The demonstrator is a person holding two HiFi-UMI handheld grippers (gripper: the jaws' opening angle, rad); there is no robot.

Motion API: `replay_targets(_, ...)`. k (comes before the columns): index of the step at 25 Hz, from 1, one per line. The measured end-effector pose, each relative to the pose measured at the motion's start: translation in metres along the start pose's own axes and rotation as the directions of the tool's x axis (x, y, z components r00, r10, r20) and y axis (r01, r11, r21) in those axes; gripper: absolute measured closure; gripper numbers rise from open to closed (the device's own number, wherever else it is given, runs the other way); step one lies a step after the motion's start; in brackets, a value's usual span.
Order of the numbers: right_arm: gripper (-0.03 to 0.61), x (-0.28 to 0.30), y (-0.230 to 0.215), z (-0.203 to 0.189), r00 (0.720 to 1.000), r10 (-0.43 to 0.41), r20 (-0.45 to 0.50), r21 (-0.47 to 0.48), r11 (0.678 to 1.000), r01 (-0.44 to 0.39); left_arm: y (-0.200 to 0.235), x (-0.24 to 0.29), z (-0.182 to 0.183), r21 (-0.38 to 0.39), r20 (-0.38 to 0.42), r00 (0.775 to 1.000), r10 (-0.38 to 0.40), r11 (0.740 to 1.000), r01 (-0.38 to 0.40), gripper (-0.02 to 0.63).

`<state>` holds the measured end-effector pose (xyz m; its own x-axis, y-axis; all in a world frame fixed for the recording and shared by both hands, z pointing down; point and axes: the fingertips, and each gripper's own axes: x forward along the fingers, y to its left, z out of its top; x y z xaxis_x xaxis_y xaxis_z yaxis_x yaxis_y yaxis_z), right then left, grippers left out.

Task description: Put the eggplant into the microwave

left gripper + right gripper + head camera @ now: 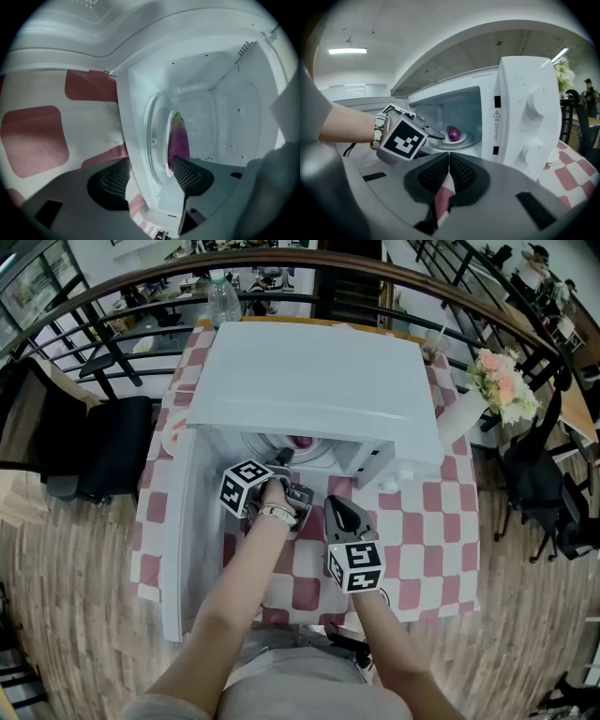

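The white microwave (309,381) stands on the checkered table with its door (183,540) swung open to the left. A purple eggplant (179,138) lies on the glass turntable (157,136) inside; it also shows in the right gripper view (453,133) and as a purple spot in the head view (302,442). My left gripper (150,176) reaches into the microwave's mouth (284,458), jaws wide open, the eggplant just beyond its right pad and free of both pads. My right gripper (449,168) hovers in front of the microwave (342,509), shut on nothing.
A vase of flowers (502,381) stands at the table's right corner, a water bottle (223,301) behind the microwave, a plate (173,437) to its left. The microwave's control panel with knobs (532,126) is at the right. Black chairs (112,446) flank the table.
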<state>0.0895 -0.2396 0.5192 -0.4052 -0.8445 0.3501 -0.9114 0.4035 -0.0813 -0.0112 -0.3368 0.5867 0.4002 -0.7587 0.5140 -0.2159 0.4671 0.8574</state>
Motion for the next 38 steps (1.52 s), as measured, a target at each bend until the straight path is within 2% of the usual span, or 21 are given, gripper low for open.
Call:
replay_targets(9, 0.554, -0.032, 0.016, 0.012, 0.999, 0.009, 0.054, -0.016, 1.0, -0.008, -0.01, -0.042, -0.022, 0.095, -0.006, 0.998, -0.058, 0.994, 0.059, 0.342)
replay_targets(13, 0.554, -0.046, 0.023, 0.022, 0.996, 0.018, 0.083, -0.033, 0.999, -0.015, -0.013, -0.059, -0.032, 0.114, -0.008, 0.996, -0.091, 0.989, 0.092, 0.41)
replay_targets(14, 0.554, -0.051, 0.025, 0.023, 0.996, 0.019, 0.088, -0.032, 0.999, -0.017, -0.011, -0.065, -0.034, 0.122, -0.001, 0.996, -0.085, 0.989, 0.085, 0.455)
replay_targets(16, 0.554, -0.061, 0.029, 0.027, 0.995, 0.024, 0.101, -0.025, 0.999, -0.021, -0.007, -0.078, -0.037, 0.165, 0.029, 0.997, -0.073, 0.984, 0.068, 0.598)
replay_targets(17, 0.554, -0.065, 0.03, 0.03, 0.994, 0.025, 0.11, -0.022, 0.999, -0.023, -0.008, -0.084, -0.039, 0.197, 0.041, 0.996, -0.084, 0.978, 0.074, 0.609)
replay_targets(20, 0.554, -0.076, 0.032, 0.041, 0.99, 0.026, 0.135, -0.017, 1.0, -0.024, -0.02, -0.098, -0.048, 0.275, 0.039, 0.987, -0.159, 0.951, 0.142, 0.611)
replay_targets(24, 0.554, -0.094, 0.035, 0.047, 0.989, 0.025, 0.145, -0.005, 1.0, -0.024, -0.031, -0.119, -0.058, 0.331, 0.03, 0.969, -0.247, 0.917, 0.224, 0.611)
replay_targets(28, 0.554, -0.11, 0.039, 0.051, 0.988, 0.028, 0.152, -0.003, 1.0, -0.028, -0.043, -0.145, -0.068, 0.41, 0.008, 0.944, -0.33, 0.862, 0.298, 0.612)
replay_targets(31, 0.554, -0.123, 0.04, 0.056, 0.986, 0.028, 0.164, -0.004, 1.0, -0.027, -0.048, -0.164, -0.074, 0.459, -0.003, 0.926, -0.378, 0.822, 0.337, 0.612)
replay_targets(36, 0.554, -0.142, 0.045, 0.061, 0.982, 0.032, 0.186, 0.002, 0.999, -0.033, -0.049, -0.192, -0.092, 0.506, -0.013, 0.903, -0.429, 0.776, 0.376, 0.612)
replay_targets(38, 0.554, -0.149, 0.049, 0.063, 0.98, 0.037, 0.194, 0.001, 0.999, -0.038, -0.054, -0.202, -0.101, 0.543, -0.027, 0.892, -0.451, 0.743, 0.391, 0.612)
